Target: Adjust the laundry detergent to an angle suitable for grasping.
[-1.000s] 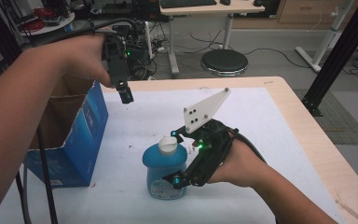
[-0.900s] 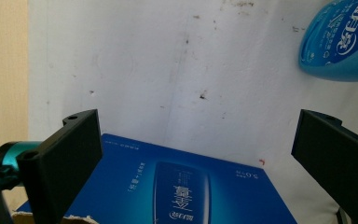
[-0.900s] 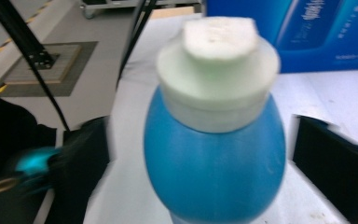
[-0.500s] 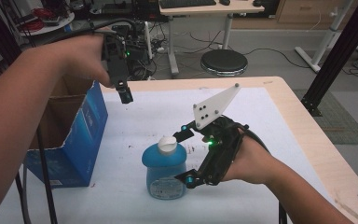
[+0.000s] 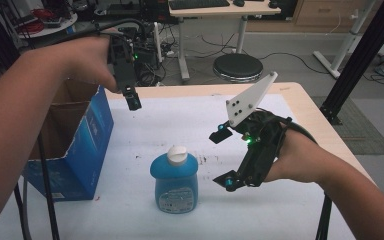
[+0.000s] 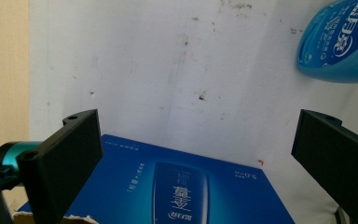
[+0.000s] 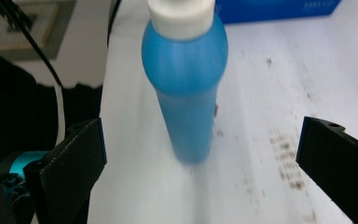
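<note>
My right claw stands with its 2 jaws spread as wide as they go, nothing between the pads. The jaws have just been opening, and no thing sits between them. The bottle stands upright on the table, just beside the claw on its open side, apart from both jaws and not touching either. In the right gripper view the bottle rises ahead of the jaws, a little nearer the left-hand one, with bare table on each side of it; its white cap is on and sits at the top edge. From above, 1 jaw tip lies low beside the bottle's lower body and the other is raised, level with the cap but clear of it.

My left claw hangs well apart from the bottle, over the near edge of the box. Its jaws are also wide open and hold nothing. In the left gripper view the box lies below and between the jaws, and the bottle shows far off beyond the right-hand jaw.
</note>
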Motion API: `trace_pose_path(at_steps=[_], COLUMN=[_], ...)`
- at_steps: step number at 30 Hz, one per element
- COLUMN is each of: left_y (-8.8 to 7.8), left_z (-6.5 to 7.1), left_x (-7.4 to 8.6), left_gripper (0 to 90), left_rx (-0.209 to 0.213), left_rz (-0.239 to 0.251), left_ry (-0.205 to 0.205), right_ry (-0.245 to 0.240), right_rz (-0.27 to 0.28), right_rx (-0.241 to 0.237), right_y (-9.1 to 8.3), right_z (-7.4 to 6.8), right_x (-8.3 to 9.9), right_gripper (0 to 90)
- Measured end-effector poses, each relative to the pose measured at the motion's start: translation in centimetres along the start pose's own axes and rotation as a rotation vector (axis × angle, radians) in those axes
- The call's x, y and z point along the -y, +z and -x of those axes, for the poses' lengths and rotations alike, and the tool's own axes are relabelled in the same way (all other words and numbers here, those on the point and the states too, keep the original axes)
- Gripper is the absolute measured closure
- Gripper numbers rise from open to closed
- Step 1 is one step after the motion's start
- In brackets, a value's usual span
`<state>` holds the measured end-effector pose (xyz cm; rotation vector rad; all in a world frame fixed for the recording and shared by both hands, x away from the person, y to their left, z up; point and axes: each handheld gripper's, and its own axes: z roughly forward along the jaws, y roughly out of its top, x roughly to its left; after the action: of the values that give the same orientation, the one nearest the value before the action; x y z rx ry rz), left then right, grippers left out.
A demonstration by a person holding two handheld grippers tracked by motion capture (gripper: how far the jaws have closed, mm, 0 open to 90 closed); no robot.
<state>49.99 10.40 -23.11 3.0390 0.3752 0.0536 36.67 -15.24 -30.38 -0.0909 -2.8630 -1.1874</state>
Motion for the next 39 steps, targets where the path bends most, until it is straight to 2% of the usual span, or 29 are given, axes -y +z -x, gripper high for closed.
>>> trace_pose_path(at_steps=[1,2,4,5,8,9,10,11,13,14,18,22,24,25,26,28,34,39], left_y=[0.0,0.0,0.0,0.0,-0.1,-0.1,-0.1,-0.2,-0.2,-0.2,-0.2,0.0,0.1,0.1,0.2,0.2,0.4,0.4], left_z=[0.1,0.1,0.1,0.1,0.3,0.3,0.3,0.3,0.3,0.3,0.2,0.2,0.1,0.1,0.1,0.0,0.0,0.0], left_x=[0.0,0.0,-0.1,-0.1,-0.2,-0.2,-0.3,-0.3,-0.4,-0.4,-0.6,-0.7,-0.8,-0.8,-0.8,-0.8,-1.0,-1.1], left_gripper=[1.8,1.8,1.7,1.8,1.8,1.7,1.7,1.8,1.7,1.8,1.8,1.7,1.8,1.8,1.8,1.8,1.7,1.8], left_rx=[0.004,0.004,0.005,0.005,0.005,0.005,0.005,0.006,0.003,0.006,0.005,0.008,0.011,0.012,0.01,0.013,0.015,0.014], left_rz=[-0.003,-0.003,-0.007,-0.007,-0.002,-0.002,-0.003,-0.005,-0.007,-0.009,-0.011,-0.015,-0.021,-0.02,-0.016,-0.018,-0.012,-0.022], left_ry=[-0.001,-0.001,0.003,0.003,0.009,0.009,0.013,0.013,0.016,0.018,0.019,0.023,0.023,0.023,0.023,0.025,0.019,0.01], right_ry=[-0.001,-0.001,-0.003,-0.003,-0.017,-0.017,-0.015,-0.021,-0.023,-0.021,-0.021,-0.028,-0.038,-0.038,-0.051,-0.061,-0.081,-0.09], right_rz=[-0.057,-0.057,-0.117,-0.117,-0.243,-0.243,-0.277,-0.352,-0.372,-0.423,-0.522,-0.549,-0.585,-0.585,-0.612,-0.632,-0.65,-0.641], right_rx=[0.017,0.017,0.028,0.028,0.048,0.048,0.053,0.057,0.058,0.057,0.056,0.053,0.056,0.056,0.061,0.062,0.067,0.073], right_y=[-0.5,-0.5,-1.0,-1.0,-2.3,-2.3,-2.6,-3.4,-3.7,-4.4,-5.5,-6.7,-8.0,-8.0,-8.5,-8.9,-9.7,-10.1], right_z=[0.1,0.1,0.2,0.2,0.4,0.4,0.4,0.6,0.6,0.7,0.5,0.2,-0.3,-0.3,-0.6,-0.9,-1.6,-1.9], right_x=[-0.2,-0.2,-0.4,-0.4,-1.2,-1.2,-1.5,-2.2,-2.4,-2.9,-3.7,-4.6,-5.6,-5.6,-6.1,-6.6,-7.4,-7.6], right_gripper=[0.6,0.6,0.6,0.6,0.6,0.6,0.6,0.6,0.7,0.7,0.7,0.7,0.8,0.8,0.8,0.8,0.8,0.8])
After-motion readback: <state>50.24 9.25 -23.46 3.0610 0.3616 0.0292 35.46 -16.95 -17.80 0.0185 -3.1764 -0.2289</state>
